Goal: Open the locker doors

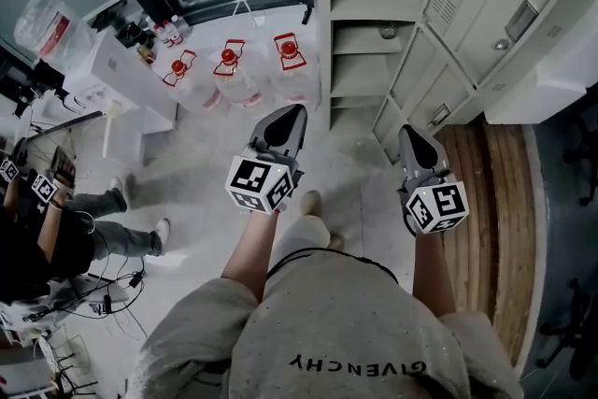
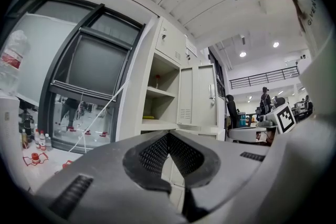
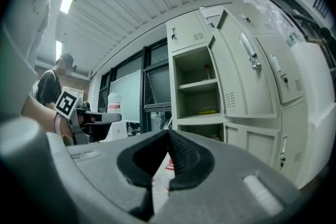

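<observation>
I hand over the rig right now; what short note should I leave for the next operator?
Left gripper: jaws shut, empty.
Right gripper: jaws shut, empty; neither touches a door.
Done: one middle door stands open, shelves showing.
To do: small top door, lower door and the right-hand door look shut.

Grey short-sleeved T-shirt, black lettering; grey left gripper and right gripper, black-and-white marker cubes
</observation>
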Action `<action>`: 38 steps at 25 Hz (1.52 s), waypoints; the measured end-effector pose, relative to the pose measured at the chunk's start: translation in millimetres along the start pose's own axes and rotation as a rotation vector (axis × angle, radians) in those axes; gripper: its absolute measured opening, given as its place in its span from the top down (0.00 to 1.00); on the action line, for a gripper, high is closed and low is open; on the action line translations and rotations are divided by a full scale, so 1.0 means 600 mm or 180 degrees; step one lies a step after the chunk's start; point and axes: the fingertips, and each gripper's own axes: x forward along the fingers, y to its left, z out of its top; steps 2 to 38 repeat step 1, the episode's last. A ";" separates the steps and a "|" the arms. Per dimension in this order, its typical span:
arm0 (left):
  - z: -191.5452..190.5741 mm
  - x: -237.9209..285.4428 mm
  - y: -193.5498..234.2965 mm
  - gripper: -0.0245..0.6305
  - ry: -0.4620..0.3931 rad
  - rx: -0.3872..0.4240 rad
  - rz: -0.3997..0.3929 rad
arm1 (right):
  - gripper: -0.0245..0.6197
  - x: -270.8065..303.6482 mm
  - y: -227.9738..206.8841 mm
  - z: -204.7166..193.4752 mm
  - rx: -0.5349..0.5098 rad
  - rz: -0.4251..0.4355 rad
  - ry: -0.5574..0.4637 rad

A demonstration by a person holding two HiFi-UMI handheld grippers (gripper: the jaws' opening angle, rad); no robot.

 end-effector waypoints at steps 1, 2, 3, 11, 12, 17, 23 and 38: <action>0.000 0.003 0.000 0.96 -0.0002 0.0001 -0.0004 | 0.96 0.001 -0.002 0.000 0.0001 -0.0004 -0.0001; 0.000 0.003 0.000 0.96 -0.0002 0.0001 -0.0004 | 0.96 0.001 -0.002 0.000 0.0001 -0.0004 -0.0001; 0.000 0.003 0.000 0.96 -0.0002 0.0001 -0.0004 | 0.96 0.001 -0.002 0.000 0.0001 -0.0004 -0.0001; 0.000 0.003 0.000 0.96 -0.0002 0.0001 -0.0004 | 0.96 0.001 -0.002 0.000 0.0001 -0.0004 -0.0001; 0.000 0.003 0.000 0.96 -0.0002 0.0001 -0.0004 | 0.96 0.001 -0.002 0.000 0.0001 -0.0004 -0.0001; 0.000 0.003 0.000 0.96 -0.0002 0.0001 -0.0004 | 0.96 0.001 -0.002 0.000 0.0001 -0.0004 -0.0001; 0.000 0.003 0.000 0.96 -0.0002 0.0001 -0.0004 | 0.96 0.001 -0.002 0.000 0.0001 -0.0004 -0.0001; 0.000 0.003 0.000 0.96 -0.0002 0.0001 -0.0004 | 0.96 0.001 -0.002 0.000 0.0001 -0.0004 -0.0001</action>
